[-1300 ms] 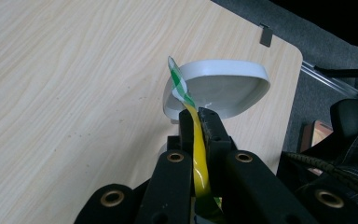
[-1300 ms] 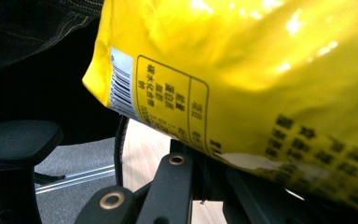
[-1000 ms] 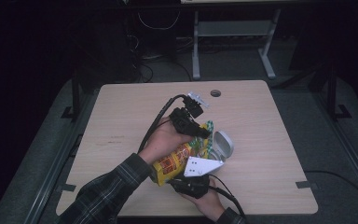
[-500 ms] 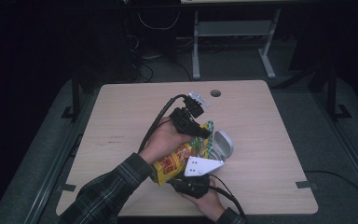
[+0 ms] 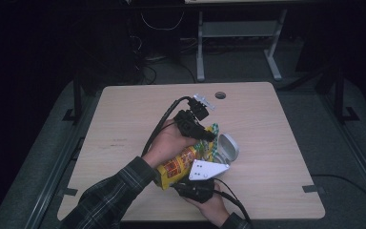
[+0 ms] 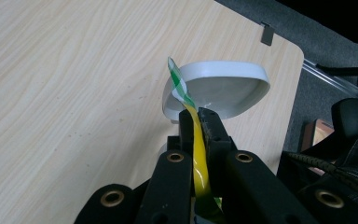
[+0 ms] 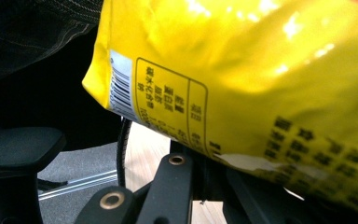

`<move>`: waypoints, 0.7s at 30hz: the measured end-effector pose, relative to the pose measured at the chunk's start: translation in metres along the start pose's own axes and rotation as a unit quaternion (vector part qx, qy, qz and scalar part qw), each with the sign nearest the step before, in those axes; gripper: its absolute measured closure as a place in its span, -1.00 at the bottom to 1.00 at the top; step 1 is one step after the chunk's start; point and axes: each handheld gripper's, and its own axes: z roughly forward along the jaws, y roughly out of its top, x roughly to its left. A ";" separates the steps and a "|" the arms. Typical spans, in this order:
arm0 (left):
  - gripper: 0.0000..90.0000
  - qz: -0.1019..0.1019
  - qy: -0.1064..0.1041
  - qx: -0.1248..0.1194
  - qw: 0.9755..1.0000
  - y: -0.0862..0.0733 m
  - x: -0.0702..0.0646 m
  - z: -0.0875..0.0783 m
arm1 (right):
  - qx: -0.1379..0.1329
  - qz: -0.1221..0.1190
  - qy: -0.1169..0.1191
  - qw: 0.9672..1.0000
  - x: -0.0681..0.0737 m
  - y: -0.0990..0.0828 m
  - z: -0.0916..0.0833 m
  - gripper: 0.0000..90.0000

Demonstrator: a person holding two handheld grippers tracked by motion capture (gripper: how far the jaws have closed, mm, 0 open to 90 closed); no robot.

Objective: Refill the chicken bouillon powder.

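Snack bag (image 5: 178, 164) sits in the air just above the table (image 5: 124, 119), held between both grippers near the middle of the near half. The left gripper (image 5: 205, 136) is clamped on the bag's top seam; in the left gripper view the jaws are pressed tight on the yellow film (image 6: 198, 154), with the green-checked corner of the seam (image 6: 179, 86) sticking out past the tips. The right gripper (image 5: 198, 186) works from below — in its own view the jaws disappear under the bag's back panel (image 7: 261, 79) by the barcode, closed on the lower edge as far as I can tell, though the pinch itself is hidden by the film.

A white bowl (image 5: 228, 147) stands just beyond the bag, right side up and, from what the left gripper view shows of its inside (image 6: 223, 93), holding nothing yet.

My reading of progress: the picking up and the two-point grip are done, and the bag is already brought next to the bowl. Whether the seam is torn open I cannot tell — no gap shows in it. What seems left is the main part: pull the top apart, tip the bag over the bowl, pour, then set the bag down.
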 end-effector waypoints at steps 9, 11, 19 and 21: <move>1.00 -0.001 0.000 0.007 1.000 0.002 0.000 0.001 | -0.003 0.000 0.001 1.000 -0.001 0.000 0.000 1.00; 1.00 0.000 0.000 0.008 1.000 0.003 0.000 0.001 | -0.004 0.001 0.001 1.000 -0.001 0.000 -0.001 1.00; 1.00 -0.002 0.002 0.011 1.000 0.005 -0.002 0.002 | -0.008 -0.002 0.001 1.000 -0.001 0.001 -0.002 1.00; 1.00 -0.001 0.001 0.012 1.000 0.005 -0.001 0.001 | -0.008 -0.002 0.001 1.000 -0.001 0.001 -0.002 1.00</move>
